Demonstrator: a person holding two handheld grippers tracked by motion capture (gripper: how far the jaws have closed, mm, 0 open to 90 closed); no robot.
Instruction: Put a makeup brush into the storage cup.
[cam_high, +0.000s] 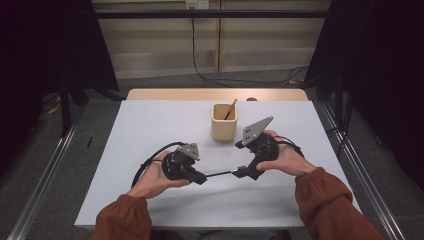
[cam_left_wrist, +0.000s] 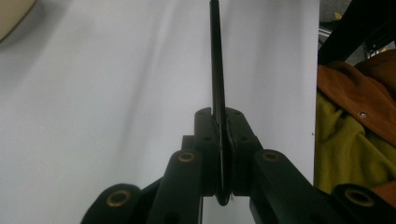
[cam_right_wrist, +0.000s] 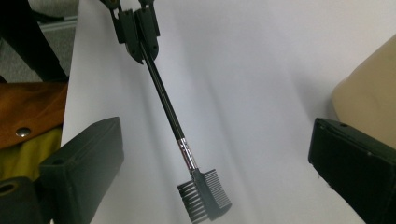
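Below, the left gripper (cam_high: 201, 176), levelled rightward, pinches the brush handle (cam_left_wrist: 217, 93); facing it, the right gripper (cam_high: 241, 172) holds its jaws spread around the comb head (cam_right_wrist: 205, 194).

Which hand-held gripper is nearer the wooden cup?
Right. The right hand-held gripper sits just beside the wooden cup, jaws open. The left hand-held gripper is farther toward the person, clamping the brush handle.

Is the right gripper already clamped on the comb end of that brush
No, the right gripper is wide open around the comb head; the left gripper holds the handle.
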